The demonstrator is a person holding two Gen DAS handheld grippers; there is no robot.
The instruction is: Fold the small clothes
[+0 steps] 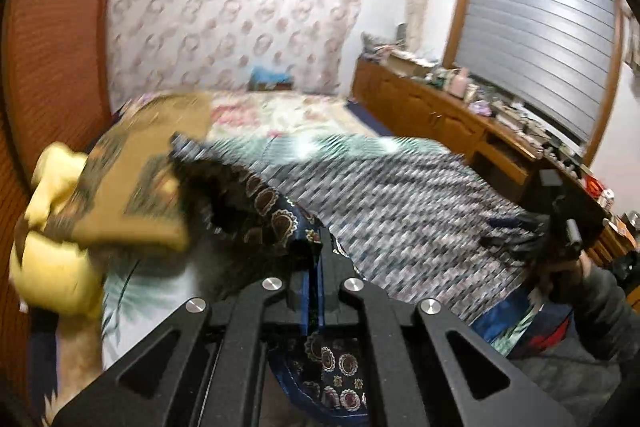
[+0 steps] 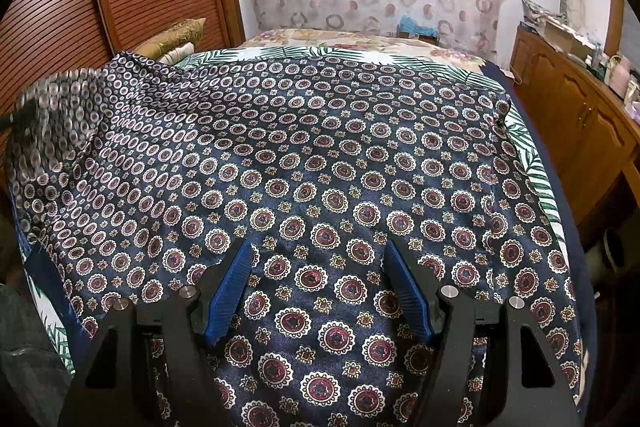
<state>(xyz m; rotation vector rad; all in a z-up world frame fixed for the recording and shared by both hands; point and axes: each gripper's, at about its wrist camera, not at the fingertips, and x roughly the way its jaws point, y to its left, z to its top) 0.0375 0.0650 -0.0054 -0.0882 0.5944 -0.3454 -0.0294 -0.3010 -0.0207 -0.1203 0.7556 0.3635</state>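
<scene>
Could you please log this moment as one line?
left gripper: shut on patterned cloth edge, lifted | right gripper: open above cloth | bed: cloth spread

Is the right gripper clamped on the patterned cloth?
No: the right gripper has its blue fingers spread wide above the patterned cloth, pinching nothing.

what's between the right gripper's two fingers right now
Only the patterned navy cloth, lying flat under the right gripper; the right wrist view shows its pads apart and not pinching it.
</scene>
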